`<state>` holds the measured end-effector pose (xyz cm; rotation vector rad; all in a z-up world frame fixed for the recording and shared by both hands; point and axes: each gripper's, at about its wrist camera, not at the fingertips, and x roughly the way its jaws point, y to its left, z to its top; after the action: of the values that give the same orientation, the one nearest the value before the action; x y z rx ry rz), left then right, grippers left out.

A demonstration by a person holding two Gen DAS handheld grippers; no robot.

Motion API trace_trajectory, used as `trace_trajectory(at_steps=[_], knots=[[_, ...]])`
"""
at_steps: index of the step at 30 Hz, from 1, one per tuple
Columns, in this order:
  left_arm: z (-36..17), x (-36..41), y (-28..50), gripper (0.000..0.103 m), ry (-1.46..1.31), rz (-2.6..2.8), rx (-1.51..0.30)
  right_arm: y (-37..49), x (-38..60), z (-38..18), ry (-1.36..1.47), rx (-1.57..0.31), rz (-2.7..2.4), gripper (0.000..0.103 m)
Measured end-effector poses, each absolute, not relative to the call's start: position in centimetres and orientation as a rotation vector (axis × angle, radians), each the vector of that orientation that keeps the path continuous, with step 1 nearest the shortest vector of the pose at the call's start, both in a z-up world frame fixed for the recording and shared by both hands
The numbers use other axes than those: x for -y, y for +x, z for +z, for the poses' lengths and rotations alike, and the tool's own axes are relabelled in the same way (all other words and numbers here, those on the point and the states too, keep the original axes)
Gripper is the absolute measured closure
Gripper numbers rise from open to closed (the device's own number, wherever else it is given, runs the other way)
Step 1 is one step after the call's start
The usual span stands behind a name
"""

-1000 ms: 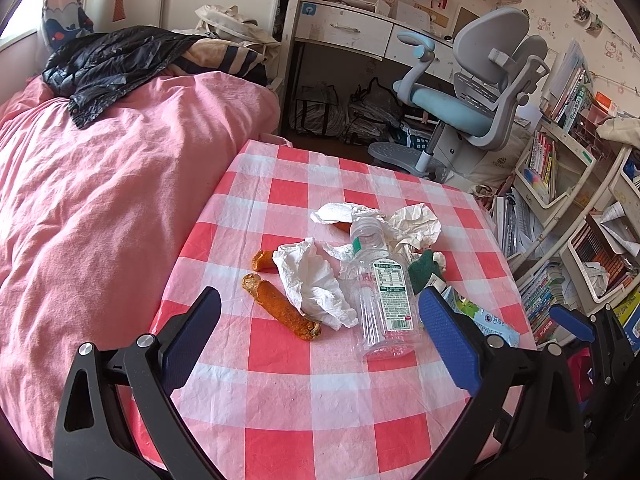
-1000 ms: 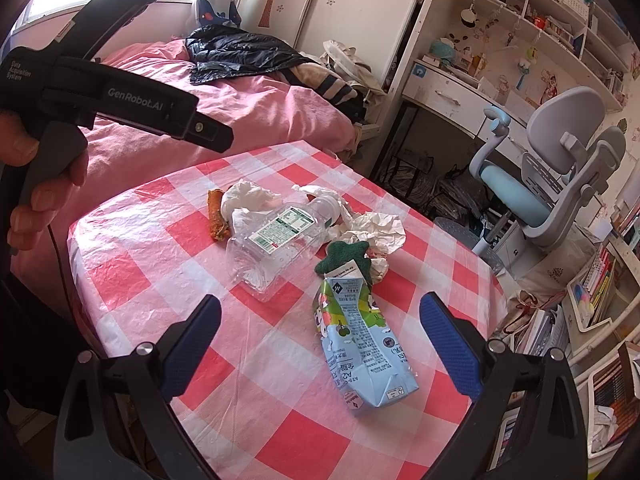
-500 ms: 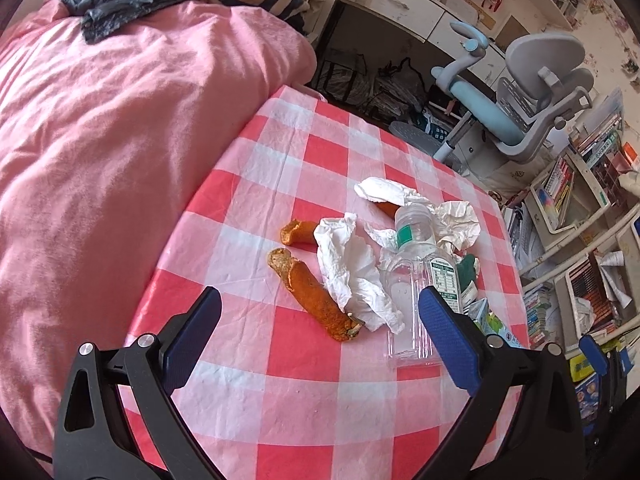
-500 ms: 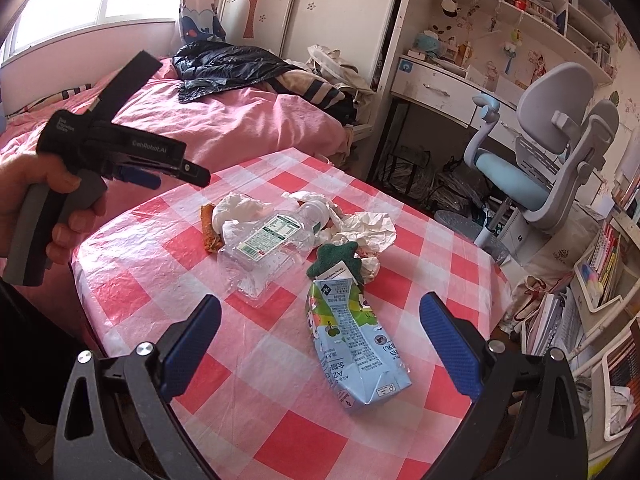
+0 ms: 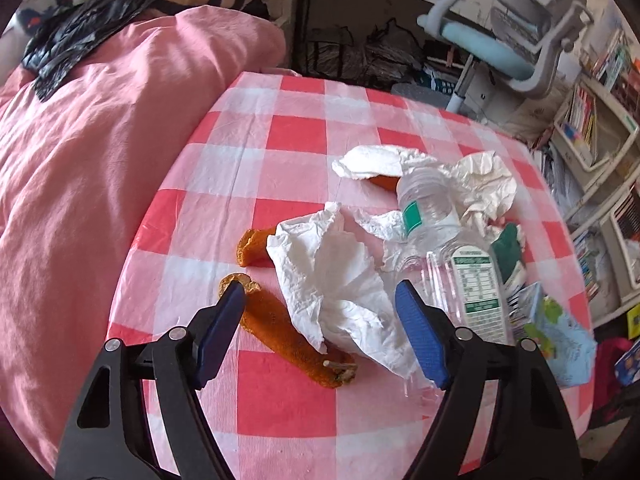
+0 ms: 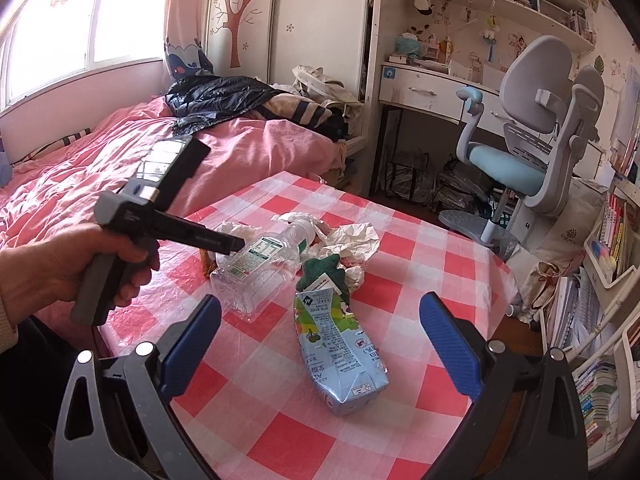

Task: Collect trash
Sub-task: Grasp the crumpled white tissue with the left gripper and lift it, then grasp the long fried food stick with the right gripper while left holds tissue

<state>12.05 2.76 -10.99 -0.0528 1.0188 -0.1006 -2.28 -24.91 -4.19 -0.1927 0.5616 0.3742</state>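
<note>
Nearest to us, our left claw (image 5: 320, 312) has dropped and tilted steeply toward the round desk with the red-and-white checked plastic cloth (image 5: 280, 396); a second ago the litter sat well ahead of it, now it fills the view. Its jaws have just been closing from full spread to a medium gap. The long orange crusty food scrap (image 5: 288, 336) and the lower fold of the crumpled white paper tissue (image 5: 332, 280) lie between the blue pads (image 5: 222, 332), but neither pad presses on them yet, so nothing is held. We judge the first pickup is about to happen, with scrap or tissue as the target.

Our right claw (image 6: 320, 344) hangs wide and empty over the flattened pale-blue drink carton (image 6: 340, 352), which has kept its place near the desk edge.

Just beyond the tissue lies the clear plastic bottle with the green-and-white label (image 5: 452, 256), on its side. A second orange scrap (image 5: 254, 246) pokes out from under the tissue. Farther on are a dark-green cloth piece (image 6: 324, 270) and more crumpled white paper (image 5: 484, 184). All the trash is on the desk, none collected; we see no bin.
</note>
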Motion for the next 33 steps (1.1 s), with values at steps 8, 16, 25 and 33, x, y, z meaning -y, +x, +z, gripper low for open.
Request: trace_trajectory(at_steps=[8,16,25,33], knots=[[-10.3,-2.9,12.6,0.096,-0.057,-0.243,-1.058,-1.8,26.1,-3.8,-0.121,-0.547,0.373,0.008],[-4.8,-6.9,9.2,0.096,-0.208,-0.362,-0.964,-2.6,23.2,-3.8,-0.208,-0.516,0.418,0.008],[-1.4,-14.5,7.9,0.096,-0.471,-0.270,-0.805,-1.5,14.4,-6.4,-0.198,-0.650,0.664,0.008],[0.2,-17.7,7.3,0.096,-0.495,-0.174,-0.731,5.2,5.8,-10.9,-0.064,-0.809,0.551,0.019]])
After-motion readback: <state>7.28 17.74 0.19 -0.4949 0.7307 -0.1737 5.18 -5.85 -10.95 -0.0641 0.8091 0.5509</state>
